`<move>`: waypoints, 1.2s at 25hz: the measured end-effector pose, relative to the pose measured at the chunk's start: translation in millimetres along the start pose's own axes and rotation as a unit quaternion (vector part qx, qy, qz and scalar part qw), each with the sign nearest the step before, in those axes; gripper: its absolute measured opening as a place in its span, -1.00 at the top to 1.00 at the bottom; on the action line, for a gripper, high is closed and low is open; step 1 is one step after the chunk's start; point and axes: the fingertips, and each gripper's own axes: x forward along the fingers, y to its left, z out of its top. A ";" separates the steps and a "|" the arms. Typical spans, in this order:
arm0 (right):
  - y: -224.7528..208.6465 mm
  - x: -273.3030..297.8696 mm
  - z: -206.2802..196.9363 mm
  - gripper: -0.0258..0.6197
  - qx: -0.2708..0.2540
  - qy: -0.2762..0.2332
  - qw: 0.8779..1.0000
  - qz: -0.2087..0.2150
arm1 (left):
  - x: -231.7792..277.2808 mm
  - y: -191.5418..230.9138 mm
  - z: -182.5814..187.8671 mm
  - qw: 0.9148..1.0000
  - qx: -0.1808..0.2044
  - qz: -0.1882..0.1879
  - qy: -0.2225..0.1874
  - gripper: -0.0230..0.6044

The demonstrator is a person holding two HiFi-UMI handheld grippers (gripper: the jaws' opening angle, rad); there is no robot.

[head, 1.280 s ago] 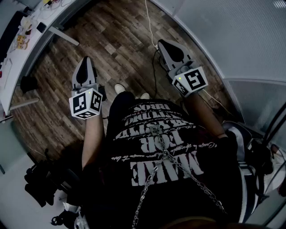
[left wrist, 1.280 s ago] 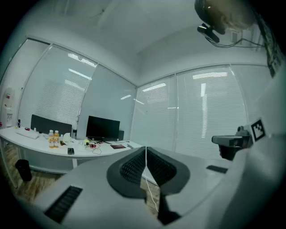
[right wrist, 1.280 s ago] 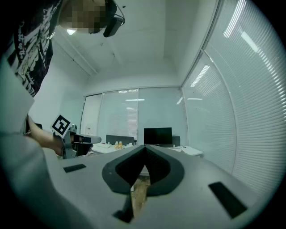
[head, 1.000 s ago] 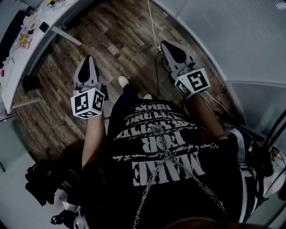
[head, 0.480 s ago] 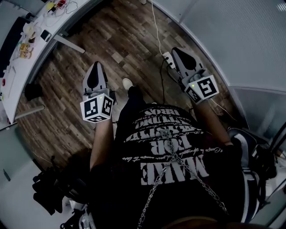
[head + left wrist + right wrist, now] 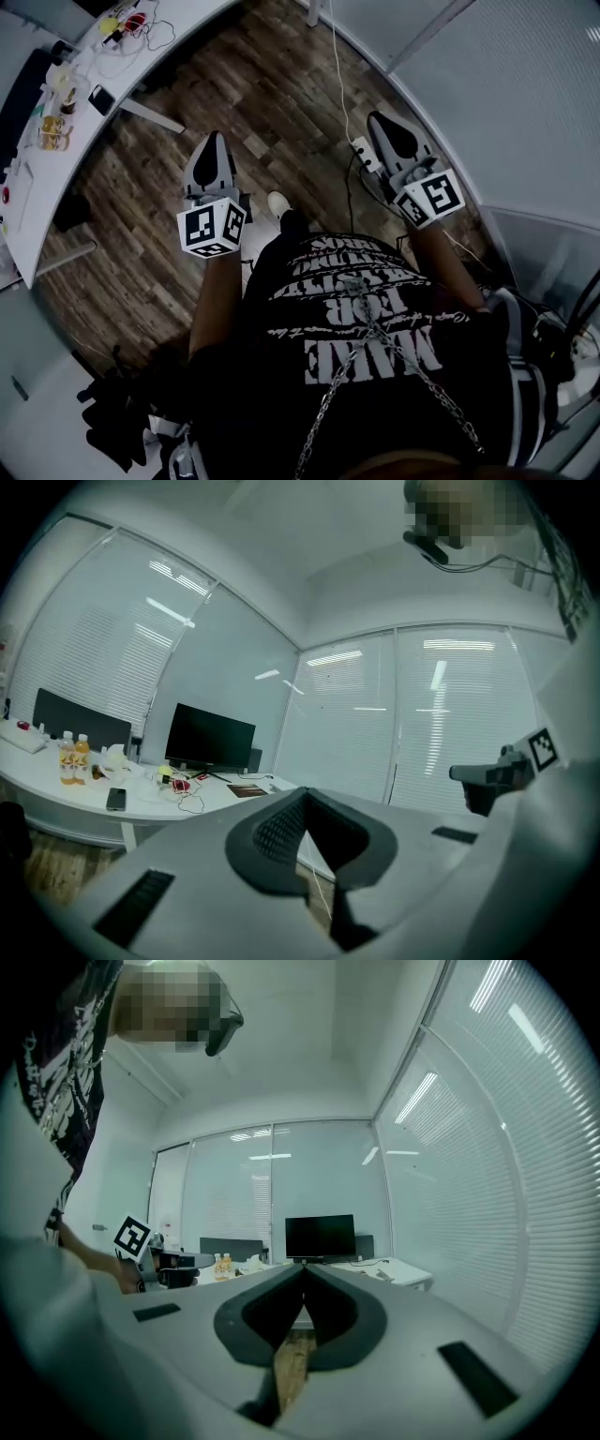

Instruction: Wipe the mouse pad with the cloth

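I see no piece that I can tell for a mouse pad or a cloth. A dark flat rectangle (image 6: 248, 790) lies on the white desk (image 6: 28, 187) beside the black monitor (image 6: 208, 738); what it is stays unclear. My left gripper (image 6: 214, 141) is held level over the wooden floor, its jaws closed tip to tip with nothing between them (image 6: 306, 791). Off to the right, my right gripper (image 6: 382, 120) points the same way, shut and empty (image 6: 304, 1266). Both are well short of the desk.
The desk carries two bottles (image 6: 73, 757), a phone (image 6: 116, 799), cables and small clutter. A power strip (image 6: 361, 150) with a white cable lies on the floor by the right gripper. Glass walls with blinds (image 6: 525, 94) close the right side. Dark bags (image 6: 112, 422) sit behind.
The person has stepped forward across the floor toward the desk, carrying both grippers along. More of the desk shows now. Both grippers stay shut and empty.
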 end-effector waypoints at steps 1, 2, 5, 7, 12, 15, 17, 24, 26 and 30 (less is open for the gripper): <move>-2.4 13.3 2.7 0.92 0.003 0.000 1.000 -0.002 | 9.4 7.0 4.5 1.000 0.002 -0.006 0.001 0.91; -3.1 25.6 5.2 0.92 0.006 0.001 1.000 -0.003 | 17.1 13.2 8.8 1.000 0.003 -0.013 0.001 0.91; 1.6 56.6 14.5 0.92 0.008 -0.006 1.000 0.000 | 35.0 30.9 18.4 1.000 0.009 -0.026 0.001 0.91; 5.2 73.2 21.7 0.92 0.012 -0.014 1.000 0.001 | 48.3 43.6 24.3 1.000 0.008 -0.028 -0.001 0.91; 6.0 96.4 31.8 0.92 0.008 -0.014 1.000 0.006 | 71.7 51.0 42.6 0.999 0.002 -0.044 -0.012 0.91; -4.2 113.1 38.1 0.92 0.010 -0.021 1.000 0.005 | 87.0 55.9 43.4 0.999 0.004 -0.049 -0.009 0.91; -9.0 123.4 40.0 0.92 0.012 -0.025 1.000 0.009 | 95.2 60.4 42.1 0.999 -0.001 -0.045 -0.007 0.91; -31.1 173.8 30.6 0.92 0.034 -0.028 0.999 0.033 | 123.6 94.6 48.4 1.000 0.006 -0.006 -0.003 0.91; -41.4 184.3 32.4 0.92 0.034 -0.026 0.998 0.036 | 133.6 100.2 52.7 1.000 0.005 0.001 -0.006 0.91; -66.8 211.8 39.9 0.92 0.032 -0.023 0.998 0.040 | 163.8 113.6 57.2 1.000 -0.005 0.014 -0.010 0.91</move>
